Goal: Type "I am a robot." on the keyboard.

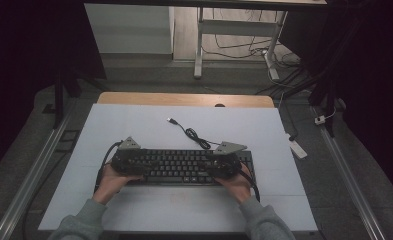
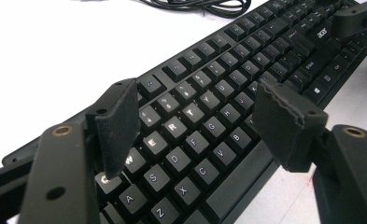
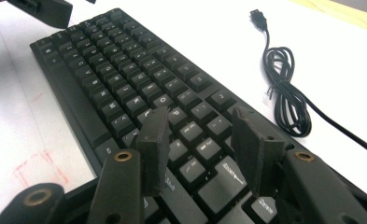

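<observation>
One black keyboard (image 1: 184, 167) lay flat on the white table (image 1: 134, 125), near the person's edge, with its one cable (image 1: 194, 135) coiled loosely behind it and the plug left unconnected. Two tools were held over it, one at each end. The left tool (image 2: 195, 116) was spread, its pads (image 2: 118, 126) poised above the letter keys around Q and W, one pad tip seemingly touching a key, nothing pinched. The right tool (image 3: 200, 144) was also spread, less widely, and hung above the keys at the keyboard's right end with nothing gripped between its pads (image 3: 155, 144).

Several things could be judged likely to go wrong. If the pads were pressed down unevenly, a keycap could be caught by an edge and popped off. If the keyboard were lifted by one end only, it could be tilted and slid across the smooth table. The loose cable could be dragged or snagged.
</observation>
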A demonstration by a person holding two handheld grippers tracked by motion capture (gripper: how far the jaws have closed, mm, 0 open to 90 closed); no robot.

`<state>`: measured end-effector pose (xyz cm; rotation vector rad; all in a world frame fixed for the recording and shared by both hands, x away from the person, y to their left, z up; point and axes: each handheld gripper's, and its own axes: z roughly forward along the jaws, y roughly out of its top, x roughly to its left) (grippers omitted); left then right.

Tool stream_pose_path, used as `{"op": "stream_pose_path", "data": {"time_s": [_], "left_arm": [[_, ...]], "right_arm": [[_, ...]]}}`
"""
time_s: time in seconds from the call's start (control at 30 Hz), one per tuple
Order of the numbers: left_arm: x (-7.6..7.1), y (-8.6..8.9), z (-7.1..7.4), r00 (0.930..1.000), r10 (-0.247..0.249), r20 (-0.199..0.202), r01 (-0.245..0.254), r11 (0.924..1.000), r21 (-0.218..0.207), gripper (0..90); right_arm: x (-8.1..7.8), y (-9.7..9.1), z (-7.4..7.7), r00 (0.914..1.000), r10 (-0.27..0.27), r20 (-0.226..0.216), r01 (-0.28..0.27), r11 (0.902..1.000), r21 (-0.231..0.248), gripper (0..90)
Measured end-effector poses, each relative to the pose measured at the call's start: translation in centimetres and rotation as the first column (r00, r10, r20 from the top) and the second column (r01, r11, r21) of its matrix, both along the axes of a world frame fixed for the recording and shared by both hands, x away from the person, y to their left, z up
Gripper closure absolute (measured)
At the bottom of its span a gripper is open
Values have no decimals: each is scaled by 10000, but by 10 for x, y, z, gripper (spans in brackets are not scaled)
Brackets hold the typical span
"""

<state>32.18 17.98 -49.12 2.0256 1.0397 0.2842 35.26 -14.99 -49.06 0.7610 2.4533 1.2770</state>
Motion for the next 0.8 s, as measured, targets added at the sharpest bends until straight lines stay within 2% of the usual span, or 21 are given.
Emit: {"op": "stream_pose_path", "data": {"time_s": [0.2,0.27,0.47,0.8], "left_arm": [[0,0,0,10000,-7,-3,7,10000,-12,318],[0,0,0,10000,-16,14,16,10000,-4,318],[0,0,0,10000,-44,-6,44,10000,-16,317],[1,-1,-1,10000,-62,-64,62,10000,44,315]], "right_arm": [[3,5,0,9999,-61,-89,61,10000,17,639],[5,7,-1,9998,-112,-155,113,9999,59,696],[10,15,0,9994,175,-282,-179,9998,-114,888],[15,35,-5,9971,579,-490,-606,9966,-551,896]]}}
